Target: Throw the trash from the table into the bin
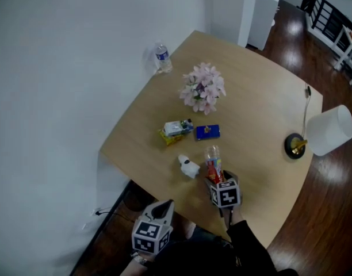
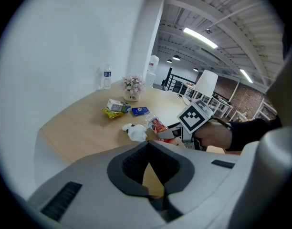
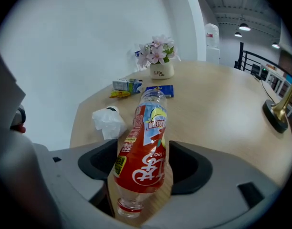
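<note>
A clear plastic bottle with a red label (image 1: pixel 213 163) lies on the wooden table (image 1: pixel 256 96), near its front edge. My right gripper (image 1: pixel 215 179) is down around it. In the right gripper view the bottle (image 3: pixel 143 147) lies lengthwise between the wide-apart jaws, cap end nearest the camera, with a strip of table showing beside it. So the right gripper (image 3: pixel 145 168) is open. A crumpled white tissue (image 1: pixel 188 167) sits just left of the bottle. My left gripper (image 1: pixel 163 206) hangs off the table's near-left edge, shut and empty (image 2: pixel 147 151). No bin shows in any view.
Farther back lie a blue packet (image 1: pixel 207 132) and a yellow-green wrapper with a small carton (image 1: pixel 176 130). Behind them stand a pot of pink flowers (image 1: pixel 202 88) and a water bottle (image 1: pixel 162 57) by the wall. A lamp with a white shade (image 1: pixel 328 130) stands at the right edge.
</note>
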Tool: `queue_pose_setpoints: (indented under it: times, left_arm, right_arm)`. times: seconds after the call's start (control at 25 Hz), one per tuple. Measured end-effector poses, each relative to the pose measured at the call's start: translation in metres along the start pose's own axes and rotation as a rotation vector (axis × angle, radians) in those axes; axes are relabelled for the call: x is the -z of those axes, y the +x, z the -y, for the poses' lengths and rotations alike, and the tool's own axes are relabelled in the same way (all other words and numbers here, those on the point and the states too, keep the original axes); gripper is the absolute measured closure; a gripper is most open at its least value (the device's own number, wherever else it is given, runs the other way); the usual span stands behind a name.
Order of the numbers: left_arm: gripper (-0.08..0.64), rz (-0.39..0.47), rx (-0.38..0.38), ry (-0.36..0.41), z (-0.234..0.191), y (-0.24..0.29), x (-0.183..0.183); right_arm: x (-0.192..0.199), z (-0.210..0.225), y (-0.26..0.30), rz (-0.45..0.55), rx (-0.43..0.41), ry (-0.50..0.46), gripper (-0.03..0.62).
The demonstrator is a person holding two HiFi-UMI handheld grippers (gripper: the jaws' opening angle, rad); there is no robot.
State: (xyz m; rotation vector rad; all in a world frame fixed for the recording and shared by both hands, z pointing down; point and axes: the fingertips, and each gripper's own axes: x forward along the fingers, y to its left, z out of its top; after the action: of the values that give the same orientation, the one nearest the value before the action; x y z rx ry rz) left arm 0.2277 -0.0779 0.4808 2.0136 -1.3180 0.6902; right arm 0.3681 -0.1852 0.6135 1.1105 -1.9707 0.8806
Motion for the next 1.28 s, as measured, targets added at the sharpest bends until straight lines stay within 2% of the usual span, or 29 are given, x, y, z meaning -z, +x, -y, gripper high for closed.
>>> queue_pose_setpoints:
  times: [0.28, 0.52, 0.64, 0.76, 0.92, 1.12, 1.28]
  left_arm:
    - [0.554, 0.018, 0.041, 0.011, 0.009, -0.012, 0.004]
    - [0.554, 0.06, 0.062, 0.015, 0.009, -0.032, 0.01]
    - [0.554, 0.092, 0.057, 0.008, 0.002, -0.051, 0.016]
    - [0.554, 0.135, 0.039, -0.015, -0.012, -0.075, 0.026]
    - [0.555, 0.2, 0.011, -0.073, -0.034, -0.116, 0.053]
    - [0.555, 0.255, -0.095, -0.184, -0.066, -0.166, 0.111]
    - [0.555, 0.275, -0.154, -0.268, -0.092, -0.201, 0.157]
  right_arm:
    - [0.006, 0.006, -0.009, 0.002, 0.005, 0.024, 0.275]
    - [0.006, 0.01, -0.044, 0.071, 0.005, 0.058, 0.284]
    - [0.006, -0.003, -0.069, 0.114, -0.017, 0.073, 0.284]
    - [-0.001, -0.038, -0.098, 0.163, -0.066, 0.035, 0.284]
    - [-0.002, -0.109, -0.124, 0.182, -0.156, -0.071, 0.284]
    - [0.022, -0.208, -0.114, 0.121, -0.297, -0.241, 0.284]
    - [0.053, -0.28, -0.102, 0.05, -0.374, -0.342, 0.284]
